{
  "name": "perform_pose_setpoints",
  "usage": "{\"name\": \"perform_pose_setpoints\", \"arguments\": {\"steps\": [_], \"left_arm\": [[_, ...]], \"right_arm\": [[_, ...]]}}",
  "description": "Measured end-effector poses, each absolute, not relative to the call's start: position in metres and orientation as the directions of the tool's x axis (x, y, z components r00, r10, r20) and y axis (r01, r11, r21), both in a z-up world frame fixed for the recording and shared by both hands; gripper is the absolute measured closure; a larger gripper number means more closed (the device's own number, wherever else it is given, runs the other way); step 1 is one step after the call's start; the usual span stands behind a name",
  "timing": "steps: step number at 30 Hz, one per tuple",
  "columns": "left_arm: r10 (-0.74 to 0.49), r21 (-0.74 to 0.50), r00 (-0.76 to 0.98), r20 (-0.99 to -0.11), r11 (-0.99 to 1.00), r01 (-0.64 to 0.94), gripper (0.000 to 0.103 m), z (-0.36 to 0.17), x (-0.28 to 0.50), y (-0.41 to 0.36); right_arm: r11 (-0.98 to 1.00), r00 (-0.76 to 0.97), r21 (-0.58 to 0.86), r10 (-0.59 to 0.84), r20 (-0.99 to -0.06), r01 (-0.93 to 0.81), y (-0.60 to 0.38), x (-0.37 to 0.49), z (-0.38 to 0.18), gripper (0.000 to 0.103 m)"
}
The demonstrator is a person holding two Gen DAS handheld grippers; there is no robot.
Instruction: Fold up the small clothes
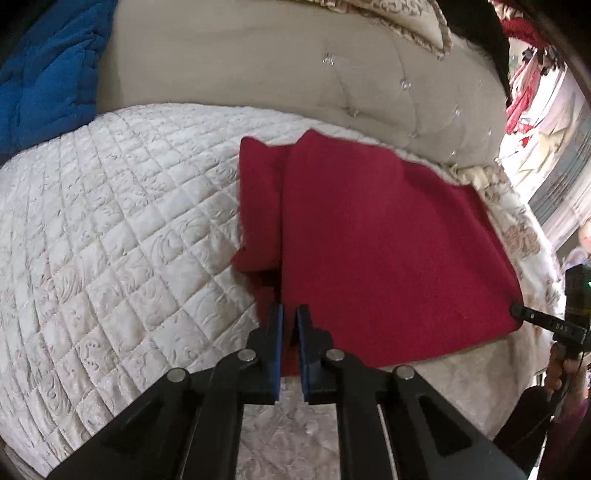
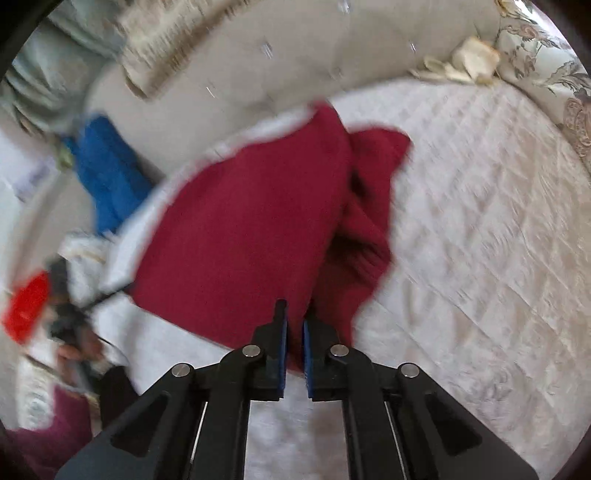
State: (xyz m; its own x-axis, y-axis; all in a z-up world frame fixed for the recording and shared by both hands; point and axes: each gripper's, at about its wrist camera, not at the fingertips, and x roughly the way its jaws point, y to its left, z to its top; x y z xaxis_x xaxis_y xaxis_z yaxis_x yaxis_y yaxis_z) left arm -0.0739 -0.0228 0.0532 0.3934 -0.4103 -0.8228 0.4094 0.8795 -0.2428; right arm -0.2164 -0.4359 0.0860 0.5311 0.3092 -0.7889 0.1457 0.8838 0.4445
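A white quilt (image 1: 110, 229), stitched in diamonds with a faint scroll pattern, covers the surface. Behind it rises a beige tufted backrest (image 1: 280, 74) with small shiny buttons, and a patterned cushion (image 1: 402, 22) rests along its top. A blue cloth (image 1: 51, 74) lies bunched at the far left against the backrest. At the right edge of the left view hang pale curtains (image 1: 554, 122) with red print.

The red garment (image 1: 388, 240) lies on the quilt, partly folded, one layer overlapping a narrower strip on its left. The left gripper (image 1: 290, 314) is clenched on the garment's near edge. The right gripper (image 2: 294, 314) is also clamped on the red cloth at its near edge; that view is blurred. In the right view a floral cushion (image 2: 546, 74) sits at the far right corner.
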Motion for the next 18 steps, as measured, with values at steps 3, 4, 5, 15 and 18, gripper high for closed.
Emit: {"name": "perform_pose_setpoints", "arguments": {"steps": [3, 4, 5, 15, 18], "left_arm": [[-0.388, -0.214, 0.408, -0.827, 0.887, 0.41, 0.086, 0.061, -0.073, -0.027], [-0.379, -0.198, 0.423, -0.823, 0.89, 0.411, 0.084, 0.067, -0.073, -0.029], [-0.379, -0.188, 0.439, -0.815, 0.889, 0.417, 0.077, 0.073, -0.073, -0.031], [-0.278, -0.095, 0.596, -0.753, 0.943, 0.32, 0.036, 0.081, -0.032, -0.076], [-0.221, -0.048, 0.602, -0.768, 0.956, 0.29, 0.036, 0.063, -0.023, -0.081]], "right_arm": [[0.904, 0.548, 0.389, 0.238, -0.802, 0.177, -0.437, -0.219, 0.094, 0.096], [0.911, 0.582, 0.37, 0.203, -0.788, 0.184, -0.439, -0.22, 0.105, 0.095], [0.916, 0.607, 0.354, 0.174, -0.775, 0.189, -0.441, -0.22, 0.114, 0.095], [0.966, 0.659, 0.21, 0.062, -0.75, 0.149, -0.411, -0.097, 0.121, 0.095], [0.963, 0.609, 0.117, -0.057, -0.791, 0.243, -0.421, -0.057, 0.096, 0.095]]}}
